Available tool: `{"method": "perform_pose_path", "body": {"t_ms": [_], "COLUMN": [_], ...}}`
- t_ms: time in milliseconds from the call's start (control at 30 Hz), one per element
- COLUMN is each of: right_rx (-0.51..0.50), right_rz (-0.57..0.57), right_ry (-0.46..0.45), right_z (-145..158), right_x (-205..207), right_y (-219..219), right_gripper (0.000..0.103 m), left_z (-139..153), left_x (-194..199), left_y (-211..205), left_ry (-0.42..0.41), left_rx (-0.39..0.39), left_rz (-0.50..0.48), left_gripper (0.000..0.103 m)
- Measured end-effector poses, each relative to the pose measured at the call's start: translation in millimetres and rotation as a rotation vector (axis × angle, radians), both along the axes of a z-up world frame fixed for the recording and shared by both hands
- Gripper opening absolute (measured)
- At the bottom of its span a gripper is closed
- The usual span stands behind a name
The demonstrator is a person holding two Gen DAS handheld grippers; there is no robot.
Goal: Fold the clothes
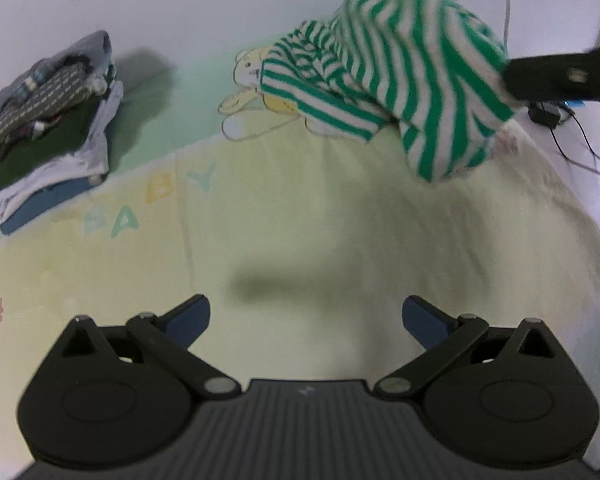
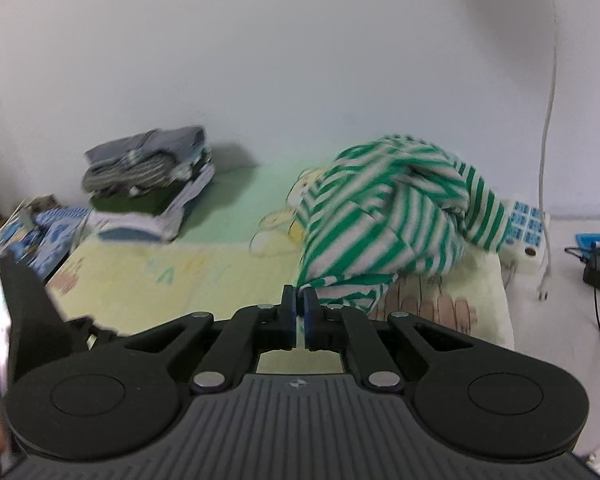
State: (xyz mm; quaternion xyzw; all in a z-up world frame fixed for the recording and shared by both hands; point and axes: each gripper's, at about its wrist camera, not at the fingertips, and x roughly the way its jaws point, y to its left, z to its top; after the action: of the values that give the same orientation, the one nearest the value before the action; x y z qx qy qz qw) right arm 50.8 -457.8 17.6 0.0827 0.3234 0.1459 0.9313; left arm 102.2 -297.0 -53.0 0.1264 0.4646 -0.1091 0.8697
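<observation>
Green-and-white striped knit garment [image 1: 416,76]; pale yellow and mint blanket [image 1: 300,208] printed with a cream-and-yellow rabbit [image 1: 248,76] and pastel letters "BABY" [image 1: 152,200]; stack of folded clothes [image 2: 152,192] in grey, dotted olive, dark green, white and blue; black tools with blue pads [image 1: 188,320].

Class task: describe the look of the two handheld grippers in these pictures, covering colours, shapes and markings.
Both the left gripper and the right gripper are matt black, with a grey ribbed centre plate bearing a small emblem, round housings either side, silver pivot pins and blue finger pads.
</observation>
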Motion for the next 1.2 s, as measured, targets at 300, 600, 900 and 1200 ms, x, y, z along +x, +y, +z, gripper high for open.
{"method": "perform_pose_path", "body": {"t_ms": [300,600,900,1200], "right_rx": [-0.116,-0.175,-0.055,0.11], "right_rz": [-0.088,-0.248,-0.134,0.059], "right_ry": [-0.062,-0.028,-0.105,-0.237], "right_z": [-5,-39,-12,72], "right_x": [21,114,89,-13], "right_y": [-15,-31,-18,10], "right_gripper": [0.046,0.069,0.015,0.013], "left_z": [-13,-2,1,28], "left_x": [-16,-9,-27,-60], "left_y": [8,-12,34,90], "left_ry": [0.038,0.001,-0.005,-0.082], "left_rx": [-0.013,-0.023,-0.001,-0.026], "left_rz": [0.005,0.023,0.126,0.176], "left_gripper": [0.102,0.102,0.102,0.102]}}
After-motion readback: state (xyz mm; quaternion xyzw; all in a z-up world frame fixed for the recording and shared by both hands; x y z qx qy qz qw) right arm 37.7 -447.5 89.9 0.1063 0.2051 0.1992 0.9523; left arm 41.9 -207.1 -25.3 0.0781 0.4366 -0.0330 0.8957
